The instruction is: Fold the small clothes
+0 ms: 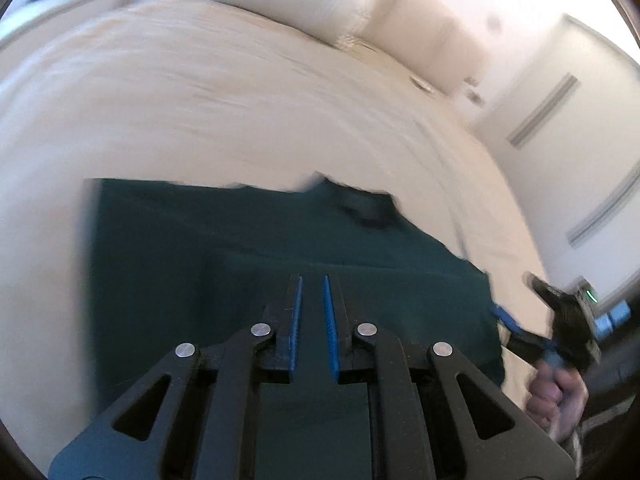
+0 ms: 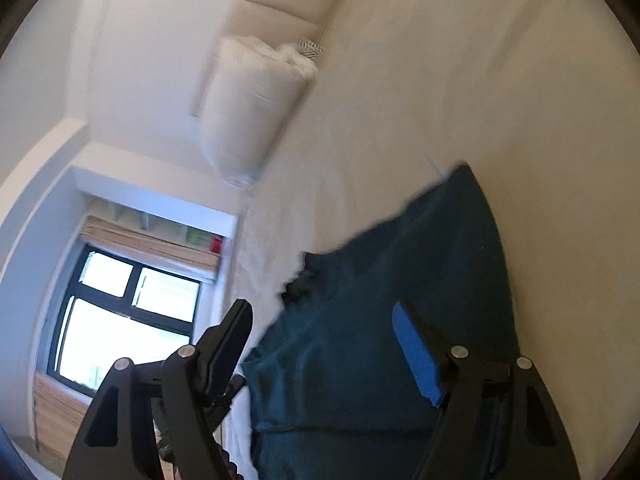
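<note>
We hold the left gripper (image 1: 313,280) nearly closed, a narrow gap between its blue pads, nothing visibly gripped. Directly beneath and ahead lies the dark teal cotton garment (image 1: 240,240), partly folded on the white bed sheet (image 1: 200,100). The right gripper (image 2: 324,312), jaws spread wide and empty, hangs over the same cloth. For the next fold, we pinch an outer edge, not the doubled middle. Beyond stands a white pillow (image 2: 248,112).

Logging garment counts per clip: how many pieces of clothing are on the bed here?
1: a dark teal garment lying on the white bed, under both grippers. Its layers could hide another piece.
</note>
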Tool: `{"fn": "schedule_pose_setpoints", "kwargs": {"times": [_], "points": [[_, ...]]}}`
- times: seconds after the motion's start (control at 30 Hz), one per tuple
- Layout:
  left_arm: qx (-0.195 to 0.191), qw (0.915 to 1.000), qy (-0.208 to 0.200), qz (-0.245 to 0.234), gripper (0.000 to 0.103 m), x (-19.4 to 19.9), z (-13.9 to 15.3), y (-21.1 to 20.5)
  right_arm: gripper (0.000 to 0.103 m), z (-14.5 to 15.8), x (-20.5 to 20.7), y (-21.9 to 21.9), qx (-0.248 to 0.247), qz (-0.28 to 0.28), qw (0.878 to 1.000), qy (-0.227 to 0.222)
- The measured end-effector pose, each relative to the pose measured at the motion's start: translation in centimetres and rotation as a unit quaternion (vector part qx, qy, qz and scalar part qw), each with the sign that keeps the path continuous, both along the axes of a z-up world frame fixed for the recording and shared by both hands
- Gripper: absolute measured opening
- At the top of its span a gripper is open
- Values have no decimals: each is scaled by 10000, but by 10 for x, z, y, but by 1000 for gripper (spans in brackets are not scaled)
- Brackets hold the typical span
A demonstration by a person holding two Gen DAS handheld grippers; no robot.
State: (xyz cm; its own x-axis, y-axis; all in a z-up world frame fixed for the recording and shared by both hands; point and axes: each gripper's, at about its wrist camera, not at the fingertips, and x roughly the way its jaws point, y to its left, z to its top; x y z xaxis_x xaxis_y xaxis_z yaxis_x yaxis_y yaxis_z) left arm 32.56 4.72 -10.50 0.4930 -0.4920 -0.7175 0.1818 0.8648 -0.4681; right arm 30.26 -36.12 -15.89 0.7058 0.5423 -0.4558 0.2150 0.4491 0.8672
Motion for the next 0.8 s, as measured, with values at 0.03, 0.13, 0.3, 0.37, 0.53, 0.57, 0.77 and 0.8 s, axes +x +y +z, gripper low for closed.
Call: {"fn": "schedule_pose_setpoints", "kwargs": {"times": [0.03,0.13,0.3,0.37,0.53,0.57,0.77,0.8], "points": [[243,9995,155,-125,10,8,-13,-10,75,-9,7,-3,-47,45,10000,73],[58,9993,350,-114,10,17,-44,-11,68,-26,14,-22,91,-49,9999,91],[-671,9974,239,-139,10,10,-58,7,68,-39,28,-49,495,-236,9985,-2],[-566,9981,183,-152,10,3,-56,5,69,-36,30,-45,400,-29,9992,66],[-691,9973,165,-161,10,-1,-58,6,71,-26,-5,-24,185,776,9968,-1],[-734,9970,170,-161,10,-2,-56,9,72,-27,-18,-18,101,940,9955,-20],[-1016,9945,267,0,10,-33,-48,49,74,-15,-92,-29,-36,706,9974,-131],[-999,9946,276,52,10,-40,-45,57,78,-9,-106,-32,-203,581,9981,-75]]}}
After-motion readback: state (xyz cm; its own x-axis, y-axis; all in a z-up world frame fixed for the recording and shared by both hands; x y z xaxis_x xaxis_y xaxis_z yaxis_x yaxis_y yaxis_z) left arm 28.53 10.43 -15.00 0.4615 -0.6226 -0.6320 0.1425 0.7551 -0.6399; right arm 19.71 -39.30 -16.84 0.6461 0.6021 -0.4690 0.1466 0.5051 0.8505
